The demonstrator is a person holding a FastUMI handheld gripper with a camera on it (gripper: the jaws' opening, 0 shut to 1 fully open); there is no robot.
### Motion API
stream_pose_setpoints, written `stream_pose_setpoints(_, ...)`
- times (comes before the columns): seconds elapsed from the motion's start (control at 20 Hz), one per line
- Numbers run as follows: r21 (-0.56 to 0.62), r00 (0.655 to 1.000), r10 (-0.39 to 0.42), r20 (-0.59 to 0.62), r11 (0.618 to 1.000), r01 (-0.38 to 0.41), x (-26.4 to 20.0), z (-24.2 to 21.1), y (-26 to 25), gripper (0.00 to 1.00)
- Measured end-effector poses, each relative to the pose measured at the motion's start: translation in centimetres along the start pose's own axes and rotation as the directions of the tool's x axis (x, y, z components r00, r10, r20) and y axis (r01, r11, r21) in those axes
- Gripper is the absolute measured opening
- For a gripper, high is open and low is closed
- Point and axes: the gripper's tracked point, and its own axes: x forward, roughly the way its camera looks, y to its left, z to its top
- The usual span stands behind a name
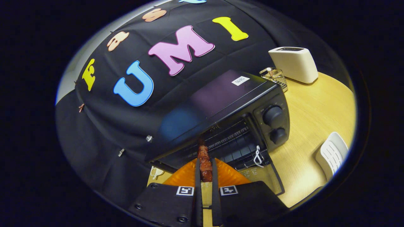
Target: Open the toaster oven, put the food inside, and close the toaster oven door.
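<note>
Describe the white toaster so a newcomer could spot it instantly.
Start at the black toaster oven on the wooden table, its door open just beyond the tongs, which are shut on a skewer of food. Look past the oven's far corner, beyond a small wire basket. The toaster stands there: a smooth, cream-white box with top slots.

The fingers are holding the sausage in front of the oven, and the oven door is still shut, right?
Not quite. The oven door is already open, folded down, and you can see the rack inside. The gripper view shows it. The rest is right: the fingers are pinching the sausage just in front of the oven.
</note>
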Motion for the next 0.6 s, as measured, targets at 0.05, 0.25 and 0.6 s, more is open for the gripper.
stream_pose_setpoints(0.05, -0.01, 1.0, -0.005, 0.001, 1.0, 0.005, 0.8, -0.6, -0.3, 0.15)
stream_pose_setpoints(0.25, -0.032, 0.998, 0.003, 0.057, 0.999, -0.001, 3.2, -1.7, -0.4, 0.15)
stream_pose_setpoints(0.6, -0.015, 0.993, -0.033, 0.117, 0.999, 0.035, 5.9, -1.5, -0.9, 0.15)
